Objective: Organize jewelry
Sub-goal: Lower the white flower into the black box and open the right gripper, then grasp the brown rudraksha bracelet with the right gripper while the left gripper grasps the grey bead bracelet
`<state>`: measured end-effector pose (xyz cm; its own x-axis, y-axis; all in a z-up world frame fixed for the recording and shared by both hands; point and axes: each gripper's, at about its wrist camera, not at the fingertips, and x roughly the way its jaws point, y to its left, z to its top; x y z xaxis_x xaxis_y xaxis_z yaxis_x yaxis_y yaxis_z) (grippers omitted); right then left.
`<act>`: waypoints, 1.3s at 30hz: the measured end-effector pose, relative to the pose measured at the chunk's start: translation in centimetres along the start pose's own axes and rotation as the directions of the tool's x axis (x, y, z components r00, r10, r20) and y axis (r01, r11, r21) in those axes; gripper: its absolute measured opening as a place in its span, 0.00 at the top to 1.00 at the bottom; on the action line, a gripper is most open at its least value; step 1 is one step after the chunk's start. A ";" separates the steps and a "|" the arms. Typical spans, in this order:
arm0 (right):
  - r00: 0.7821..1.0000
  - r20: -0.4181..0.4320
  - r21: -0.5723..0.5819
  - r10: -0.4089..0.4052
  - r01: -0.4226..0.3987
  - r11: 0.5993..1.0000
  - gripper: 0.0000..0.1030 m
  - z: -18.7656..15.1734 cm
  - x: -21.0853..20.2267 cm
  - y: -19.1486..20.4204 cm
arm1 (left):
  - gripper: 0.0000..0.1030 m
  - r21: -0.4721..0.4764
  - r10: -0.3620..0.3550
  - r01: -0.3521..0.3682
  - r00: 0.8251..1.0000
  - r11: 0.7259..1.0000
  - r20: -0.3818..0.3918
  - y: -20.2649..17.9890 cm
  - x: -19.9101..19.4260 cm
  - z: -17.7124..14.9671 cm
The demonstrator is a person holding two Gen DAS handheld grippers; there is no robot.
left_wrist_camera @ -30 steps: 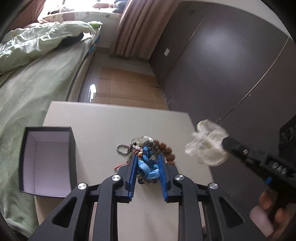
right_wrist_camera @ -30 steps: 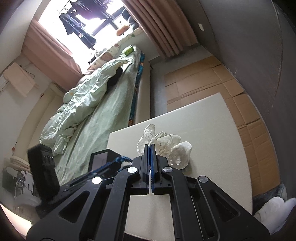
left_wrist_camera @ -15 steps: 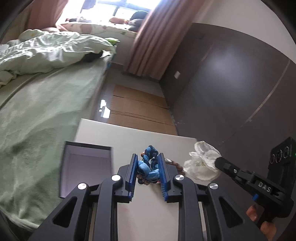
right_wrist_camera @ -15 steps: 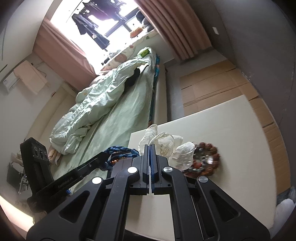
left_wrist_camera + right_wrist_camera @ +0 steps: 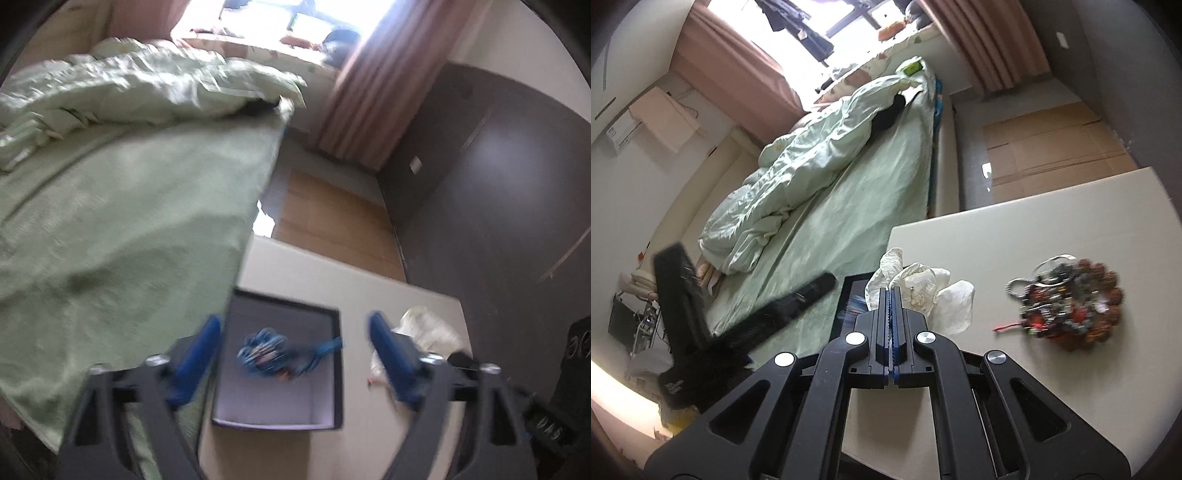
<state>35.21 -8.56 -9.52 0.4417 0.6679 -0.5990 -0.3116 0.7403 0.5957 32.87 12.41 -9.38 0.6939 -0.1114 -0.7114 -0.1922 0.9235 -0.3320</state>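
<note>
My left gripper [image 5: 295, 332] is open wide above the black box [image 5: 334, 369] with a pale lining. A blue beaded bracelet [image 5: 264, 350] is inside the box, blurred by motion, free of the fingers. My right gripper [image 5: 891, 295] is shut on a crumpled clear plastic bag [image 5: 945, 299] and holds it above the table [image 5: 1071, 240], beside the box [image 5: 849, 295]. A pile of mixed bead jewelry [image 5: 1067, 304] lies on the table to the right of the bag. The bag also shows in the left wrist view [image 5: 424, 328].
A bed with green bedding [image 5: 849, 177] runs along the table's left edge. The left hand-held gripper body [image 5: 701, 302] reaches over the bed toward the box. Brown cardboard [image 5: 1052, 147] covers the floor beyond the table. A dark wardrobe [image 5: 498, 184] stands on the right.
My left gripper carried the blue bracelet from the pile leftward over the box, opened wide and let it drop in. The right gripper stayed shut on the bag.
</note>
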 end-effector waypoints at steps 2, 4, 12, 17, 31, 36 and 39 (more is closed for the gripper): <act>1.000 -0.017 0.005 0.017 -0.017 1.000 0.97 -0.1 1.0 0.3 | 0.20 -0.011 0.002 -0.002 1.000 1.000 0.020 0.6 -0.6 0.3; 0.998 -0.035 0.021 0.046 -0.045 0.999 0.97 -0.1 2.1 0.5 | 0.20 -0.042 0.006 -0.005 1.000 0.999 0.029 1.6 -1.1 0.5; 0.964 -0.127 0.065 0.235 -0.228 0.971 0.89 0.3 5.3 2.0 | 0.20 -0.118 0.059 -0.053 0.997 0.992 0.046 4.5 -1.9 1.2; 0.989 -0.095 0.090 0.116 -0.108 0.990 0.18 0.4 4.1 0.3 | 0.20 -0.130 0.065 -0.059 0.997 0.990 0.042 4.7 -1.9 1.1; 0.973 -0.010 0.062 -0.231 0.231 0.971 0.18 1.4 -3.4 -8.2 | 0.20 0.078 -0.023 0.024 0.999 0.997 -0.023 -3.0 0.6 -1.1; 0.955 -0.009 0.080 -0.296 0.296 0.952 0.33 1.3 -4.8 -11.1 | 0.25 0.144 -0.055 0.061 0.997 0.988 -0.044 -6.4 1.9 -2.0; 0.947 -0.035 0.102 -0.319 0.320 0.942 0.44 1.2 -4.7 -12.7 | 0.32 0.166 -0.084 0.094 0.994 0.982 -0.069 -8.0 2.8 -2.7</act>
<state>38.08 -21.20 -13.62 0.4884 0.3995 -0.7758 -0.0663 0.9035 0.4235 34.46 3.74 -10.34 0.6577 -0.2135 -0.7224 -0.0082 0.9569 -0.2903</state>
